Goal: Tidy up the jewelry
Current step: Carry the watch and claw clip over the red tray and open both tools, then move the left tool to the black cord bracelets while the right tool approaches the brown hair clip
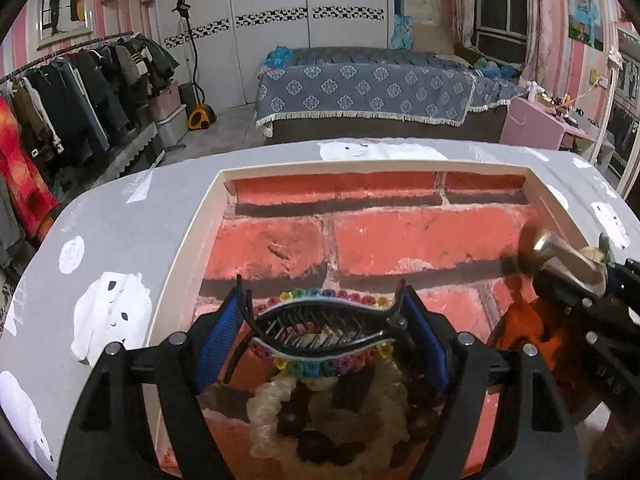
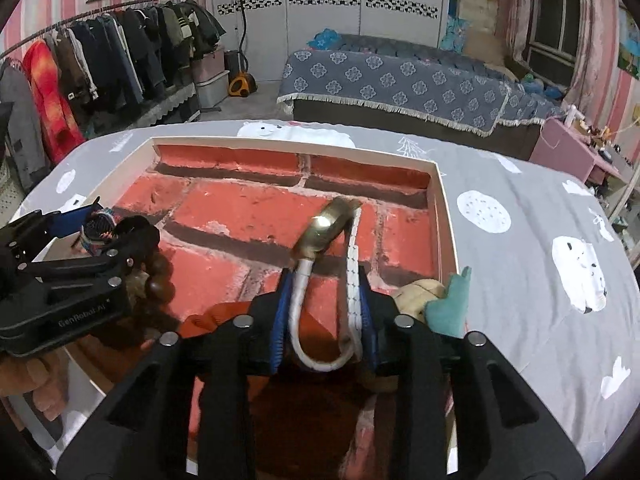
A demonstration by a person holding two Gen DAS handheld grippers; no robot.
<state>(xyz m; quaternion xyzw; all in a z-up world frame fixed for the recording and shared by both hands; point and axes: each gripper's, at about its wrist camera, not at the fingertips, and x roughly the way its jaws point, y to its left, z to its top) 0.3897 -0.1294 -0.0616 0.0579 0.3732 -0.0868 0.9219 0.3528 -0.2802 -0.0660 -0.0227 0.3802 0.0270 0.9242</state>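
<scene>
My left gripper (image 1: 324,334) is shut on a black hair clip with rainbow beads (image 1: 320,328), held above a shallow white box with a red brick-pattern floor (image 1: 400,236). Below the clip lie a cream scrunchie (image 1: 268,408) and dark beads (image 1: 316,440). My right gripper (image 2: 324,312) is shut on a watch with a gold face (image 2: 326,224) and white strap (image 2: 352,264), held over the same box (image 2: 240,204). The right gripper shows at the right in the left wrist view (image 1: 568,272); the left gripper shows at the left in the right wrist view (image 2: 80,264).
The box sits on a table with a grey polar-bear cloth (image 2: 540,240). An orange cloth item (image 2: 216,316), a cream item (image 2: 420,292) and a teal fabric piece (image 2: 452,304) lie in the box's near right part. A bed and a clothes rack stand beyond.
</scene>
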